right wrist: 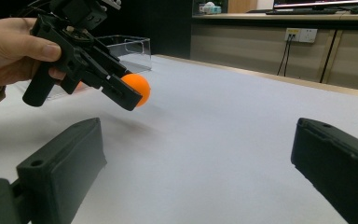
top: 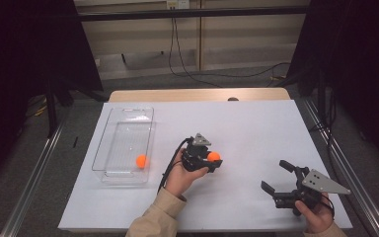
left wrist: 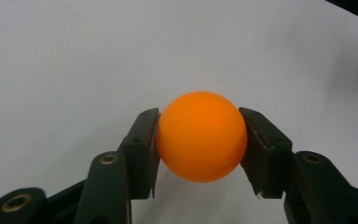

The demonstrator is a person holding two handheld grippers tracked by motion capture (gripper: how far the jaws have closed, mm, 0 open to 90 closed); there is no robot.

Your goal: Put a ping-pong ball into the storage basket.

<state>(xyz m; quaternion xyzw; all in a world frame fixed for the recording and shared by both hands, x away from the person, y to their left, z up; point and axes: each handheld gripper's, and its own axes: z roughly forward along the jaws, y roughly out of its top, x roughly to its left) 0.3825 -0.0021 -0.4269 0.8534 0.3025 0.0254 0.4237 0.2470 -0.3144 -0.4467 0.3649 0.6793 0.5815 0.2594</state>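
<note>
Orange ball (left wrist: pixel 201 136) was clamped between the jaws of the left gripper (top: pixel 208 159), held near the middle of the white table (top: pixel 256 128). Its jaws were pressed against the ball at 3 and 9 o'clock. At 4 o'clock from it, the right gripper (top: pixel 279 177) was held with jaws wide and empty. At 9 o'clock, a second ball (top: pixel 141 161) lay inside a clear bin (top: pixel 128 118).

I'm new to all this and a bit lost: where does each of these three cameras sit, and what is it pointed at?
High view: above the table, looking down; both forearms, left gripper, right gripper.
Left gripper view: on the left gripper, along its jaws clamping the ball.
Right gripper view: on the right gripper, open jaws, facing the left hand.
All share the ball.
</note>
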